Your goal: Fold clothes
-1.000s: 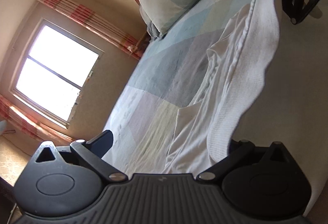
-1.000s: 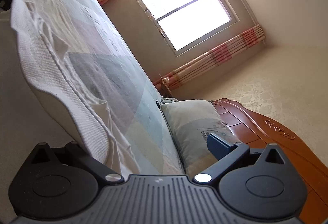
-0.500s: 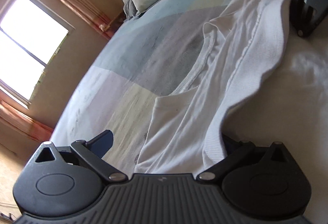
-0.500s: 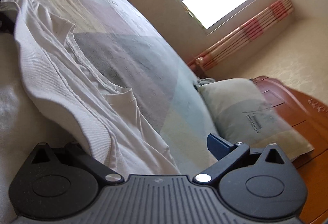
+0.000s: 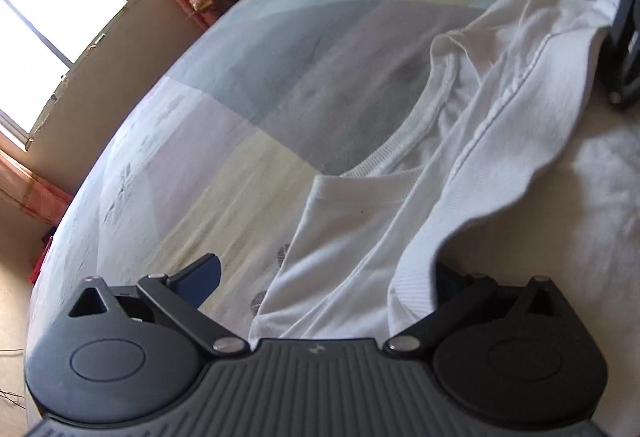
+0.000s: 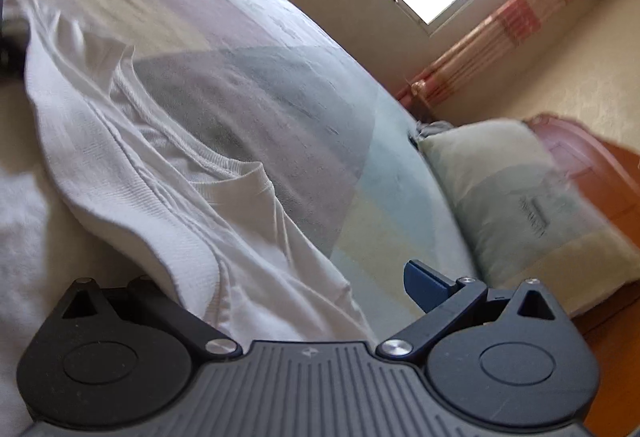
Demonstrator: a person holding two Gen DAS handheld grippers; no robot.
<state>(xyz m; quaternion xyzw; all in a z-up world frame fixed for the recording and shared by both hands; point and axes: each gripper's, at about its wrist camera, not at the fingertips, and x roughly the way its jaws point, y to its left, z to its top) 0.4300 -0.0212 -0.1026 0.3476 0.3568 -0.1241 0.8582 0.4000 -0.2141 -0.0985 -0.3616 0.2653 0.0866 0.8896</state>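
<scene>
Patchwork pastel bedspread [image 5: 248, 85] is spread beyond both jaw pairs. White ribbed cotton T-shirt [image 5: 472, 141] is draped between them. Left gripper [image 5: 320, 273] and right gripper [image 6: 280, 277] are seen spread apart, each with one finger hidden under shirt fabric.

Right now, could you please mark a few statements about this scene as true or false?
1. The shirt is white. True.
2. The shirt lies on a wooden table. False: it lies on a patchwork bed cover.
3. A pillow sits at one end of the bed. True.
4. The left tool has its fingers pressed together. False: they are spread wide, with the shirt's edge draped over one of them.
</scene>
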